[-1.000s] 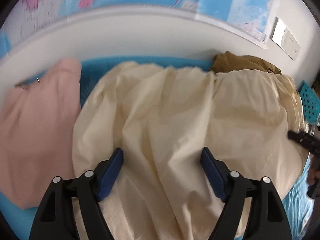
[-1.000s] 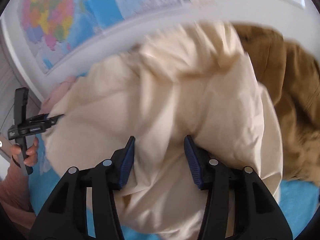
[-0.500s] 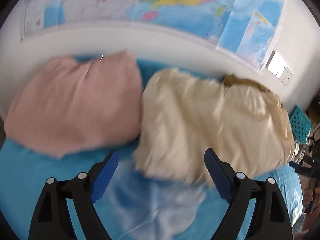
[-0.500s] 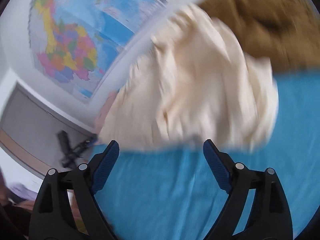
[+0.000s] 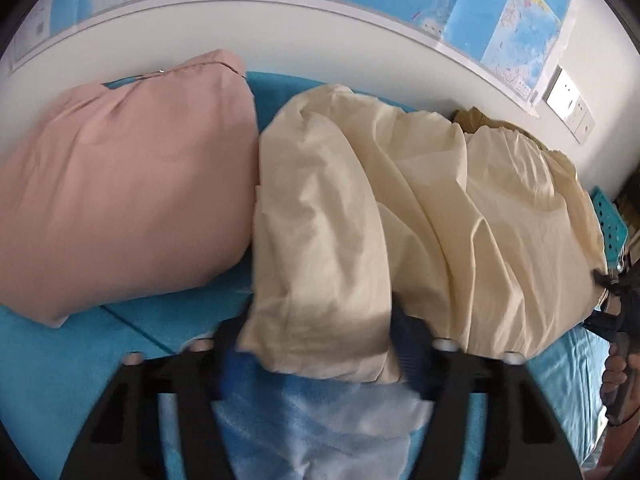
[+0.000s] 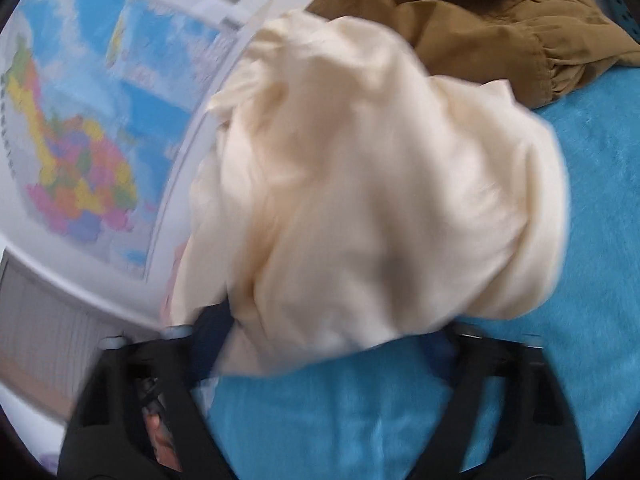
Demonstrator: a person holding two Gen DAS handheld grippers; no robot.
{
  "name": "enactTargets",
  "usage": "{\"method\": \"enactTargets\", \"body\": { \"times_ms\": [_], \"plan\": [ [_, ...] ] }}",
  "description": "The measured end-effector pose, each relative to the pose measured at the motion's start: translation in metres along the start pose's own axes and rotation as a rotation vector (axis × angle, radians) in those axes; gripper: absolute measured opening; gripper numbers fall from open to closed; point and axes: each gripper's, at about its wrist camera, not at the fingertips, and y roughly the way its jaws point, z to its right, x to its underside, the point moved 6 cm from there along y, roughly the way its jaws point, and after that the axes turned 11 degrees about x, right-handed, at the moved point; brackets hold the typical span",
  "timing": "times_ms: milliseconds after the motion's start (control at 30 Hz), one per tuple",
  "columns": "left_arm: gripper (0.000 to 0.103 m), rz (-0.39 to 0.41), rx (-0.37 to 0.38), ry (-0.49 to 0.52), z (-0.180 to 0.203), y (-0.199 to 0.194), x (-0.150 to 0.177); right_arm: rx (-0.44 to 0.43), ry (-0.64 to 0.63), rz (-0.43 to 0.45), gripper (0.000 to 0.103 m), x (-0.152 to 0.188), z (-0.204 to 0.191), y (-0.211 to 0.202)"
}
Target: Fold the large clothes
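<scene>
A large cream garment (image 5: 400, 216) lies bunched on the blue bed surface (image 5: 60, 364); it also shows in the right wrist view (image 6: 360, 184). My left gripper (image 5: 320, 344) is open, its jaws wide apart, and the garment's near edge drapes between and over the fingertips. My right gripper (image 6: 320, 344) is also open and wide, with the cream cloth's near edge lying over its fingertips. The right gripper appears at the right edge of the left wrist view (image 5: 616, 312).
A pink folded garment (image 5: 120, 188) lies left of the cream one. A brown garment (image 6: 500, 20) lies behind it by the wall. A map (image 6: 80, 140) hangs on the white wall. A teal perforated basket (image 5: 610, 224) stands at the right.
Both grippers were drawn back from the cream garment half a second ago; now both are close against its near edge, with cloth over the fingertips. The jaws remain wide.
</scene>
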Motion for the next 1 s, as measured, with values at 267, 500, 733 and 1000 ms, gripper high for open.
{"method": "enactTargets", "body": {
  "times_ms": [267,500,733,1000],
  "plan": [
    [0.022,0.107,0.260,-0.057,0.020,-0.075,0.003,-0.223,-0.042,0.059,0.007,-0.003,-0.016,-0.074],
    [0.027,-0.039,0.206,-0.118,0.009,-0.038,0.054,-0.127,0.049,-0.058,0.009,0.024,0.037,-0.056],
    [0.052,-0.043,0.077,-0.082,0.015,-0.040,0.063,-0.108,-0.034,-0.030,0.073,0.031,0.025,-0.057],
    [0.063,-0.020,-0.088,-0.002,0.026,-0.055,0.066,-0.092,-0.046,-0.054,0.077,0.045,0.028,-0.051]
  ]
}}
